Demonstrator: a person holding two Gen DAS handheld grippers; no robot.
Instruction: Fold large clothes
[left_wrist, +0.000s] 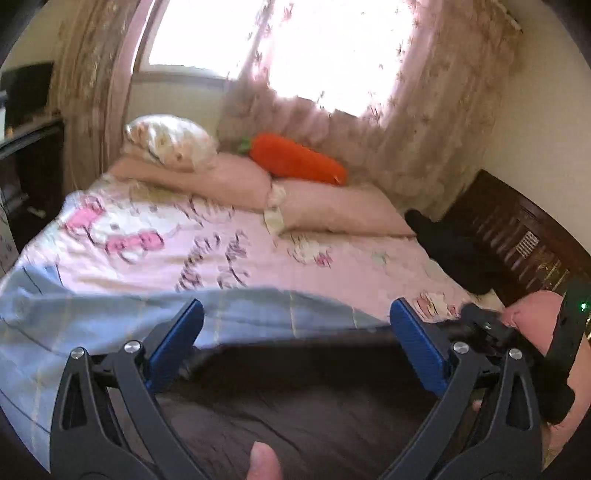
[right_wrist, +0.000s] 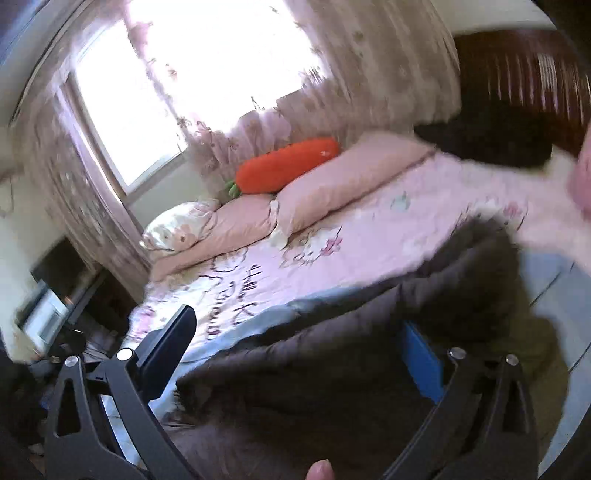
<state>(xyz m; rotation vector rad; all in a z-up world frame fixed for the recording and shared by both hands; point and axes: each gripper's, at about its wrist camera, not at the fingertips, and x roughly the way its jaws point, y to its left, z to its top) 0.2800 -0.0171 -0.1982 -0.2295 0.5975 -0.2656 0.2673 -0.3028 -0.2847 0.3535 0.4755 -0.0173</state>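
Dark brown padded coat (left_wrist: 295, 398) lies spread on the bed, over a light blue blanket (left_wrist: 74, 314) at the near edge. My left gripper (left_wrist: 295, 332) hangs above it with jaws spread wide, nothing between them — my right gripper (right_wrist: 299, 350) likewise gapes, empty, over the coat. Beyond: pink sheet (left_wrist: 258, 258), pillows, a carrot cushion (left_wrist: 295, 158).

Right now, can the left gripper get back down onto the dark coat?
Probably yes. The left gripper is open, with the dark coat lying right below and between its fingers on the blue sheet. Nothing blocks it.
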